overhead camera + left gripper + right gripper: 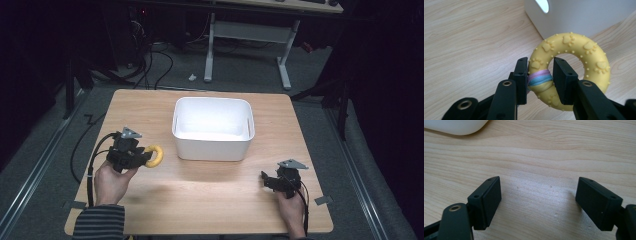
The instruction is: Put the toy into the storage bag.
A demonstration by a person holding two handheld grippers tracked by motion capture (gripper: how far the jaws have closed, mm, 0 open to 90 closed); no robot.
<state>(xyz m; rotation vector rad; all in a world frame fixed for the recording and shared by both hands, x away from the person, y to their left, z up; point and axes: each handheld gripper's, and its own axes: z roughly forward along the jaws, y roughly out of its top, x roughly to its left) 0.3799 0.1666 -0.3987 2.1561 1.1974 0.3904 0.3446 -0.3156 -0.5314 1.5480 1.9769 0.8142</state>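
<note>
A yellow rubber ring toy (574,62) with paw prints and a pink and blue band is clamped at its banded part by my left gripper (540,80), which is shut on it. In the high view the ring (155,156) is held at the table's left, just left of the white bin (213,127), with the left gripper (142,159) behind it. My right gripper (263,177) rests low at the table's front right, open. Its jaws (537,202) stand wide apart over bare wood with nothing between them.
The white bin has a handle cutout (542,5) and stands in the middle of the wooden table (200,195). Its corner (456,126) lies beyond the right gripper. Cables (82,150) trail off the left edge. A desk frame (247,45) stands on the floor behind.
</note>
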